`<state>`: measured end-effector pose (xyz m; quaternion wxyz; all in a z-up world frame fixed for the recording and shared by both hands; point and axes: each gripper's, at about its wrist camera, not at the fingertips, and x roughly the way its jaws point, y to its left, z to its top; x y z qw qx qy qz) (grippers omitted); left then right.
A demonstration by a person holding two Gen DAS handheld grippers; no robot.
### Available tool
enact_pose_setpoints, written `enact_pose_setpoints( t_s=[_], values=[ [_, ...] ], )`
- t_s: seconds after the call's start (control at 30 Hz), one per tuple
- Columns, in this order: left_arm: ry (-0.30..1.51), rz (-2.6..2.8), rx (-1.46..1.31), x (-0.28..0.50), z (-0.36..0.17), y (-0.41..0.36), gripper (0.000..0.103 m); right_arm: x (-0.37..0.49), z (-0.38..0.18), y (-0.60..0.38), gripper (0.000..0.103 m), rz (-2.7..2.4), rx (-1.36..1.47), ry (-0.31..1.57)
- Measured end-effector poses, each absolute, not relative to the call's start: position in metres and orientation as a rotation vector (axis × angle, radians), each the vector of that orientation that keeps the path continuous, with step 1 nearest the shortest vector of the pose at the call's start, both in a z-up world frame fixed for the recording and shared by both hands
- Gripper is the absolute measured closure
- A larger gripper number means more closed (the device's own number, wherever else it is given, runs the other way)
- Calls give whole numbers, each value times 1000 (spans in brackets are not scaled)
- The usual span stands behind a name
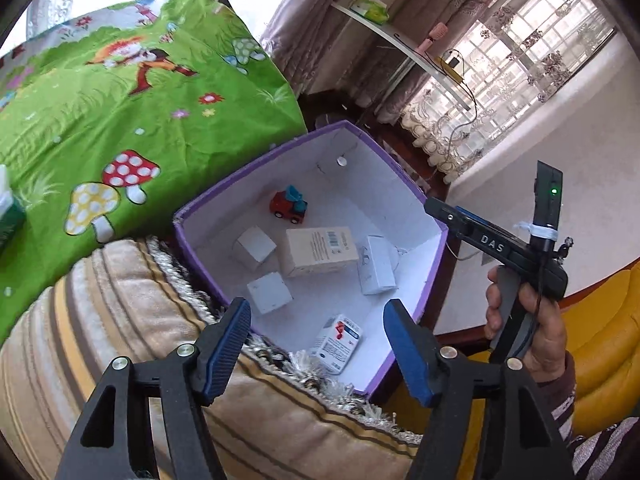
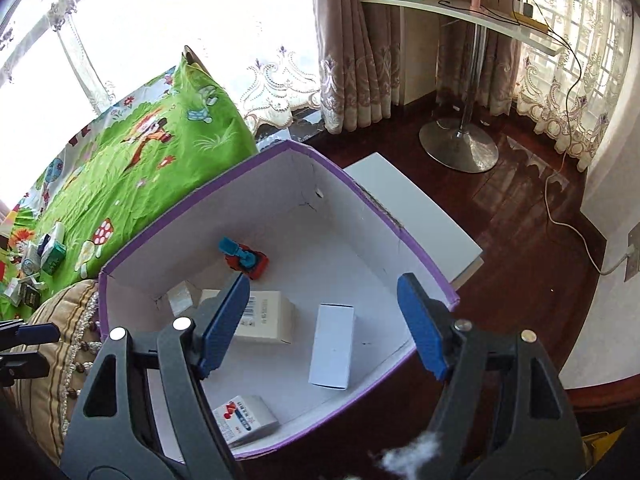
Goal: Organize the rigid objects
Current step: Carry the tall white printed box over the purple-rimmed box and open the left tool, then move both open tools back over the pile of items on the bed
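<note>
A purple box with a white inside (image 1: pixel 416 204) (image 2: pixel 372 192) stands beside the bed. It holds a red and blue toy car (image 1: pixel 289 205) (image 2: pixel 245 259), a beige barcode carton (image 1: pixel 320 251) (image 2: pixel 266 320), several white cartons (image 1: pixel 376 270) (image 2: pixel 332 346) and a red-and-blue printed packet (image 1: pixel 339 342) (image 2: pixel 244 420). My left gripper (image 1: pixel 318 354) is open and empty above the box's near edge. My right gripper (image 2: pixel 322 326) is open and empty over the box; its handle also shows in the left wrist view (image 1: pixel 516 252).
A striped fringed cushion (image 1: pixel 120 320) (image 2: pixel 52 344) lies by the box. A green cartoon bedspread (image 1: pixel 120 100) (image 2: pixel 160 140) carries several small packets (image 2: pixel 44 256). A white board (image 2: pixel 420 216), a pedestal table (image 2: pixel 460 144) and a cable (image 2: pixel 568 216) are on the dark wood floor.
</note>
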<state>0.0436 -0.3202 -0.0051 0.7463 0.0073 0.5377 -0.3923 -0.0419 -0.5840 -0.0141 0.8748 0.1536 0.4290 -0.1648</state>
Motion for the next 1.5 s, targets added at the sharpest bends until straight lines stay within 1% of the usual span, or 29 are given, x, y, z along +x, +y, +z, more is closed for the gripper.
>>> enact_pose_setpoints(
  t_s=[0.07, 0.17, 0.23, 0.33, 0.43, 0.5, 0.77, 1.0, 1.37, 1.5],
  values=[
    [1115, -793, 36, 44, 5, -306, 32, -37, -5, -569, 24, -313, 283, 881],
    [1028, -708, 41, 47, 18, -281, 31, -28, 13, -545, 19, -268, 238, 845],
    [939, -679, 31, 45, 28, -262, 31, -23, 25, -528, 16, -250, 202, 818],
    [820, -616, 70, 42, 37, -238, 27, -13, 41, -499, 13, -245, 119, 783],
    [756, -570, 62, 42, 42, -212, 27, -4, 54, -468, 8, -196, 57, 759],
    [738, -560, 24, 43, 43, -191, 27, 1, 59, -450, 8, -136, 44, 747],
    [771, -462, 20, 47, 34, -123, 27, 31, 55, -393, 8, 86, 95, 794],
    [832, -379, -33, 57, 19, -70, 27, 58, 45, -349, 8, 178, 60, 830],
    [935, -291, -131, 92, -2, -21, 27, 97, 23, -292, 8, 294, 30, 918],
    [1003, -272, -121, 110, -15, -13, 27, 112, 14, -268, 8, 322, -13, 952]
  ],
)
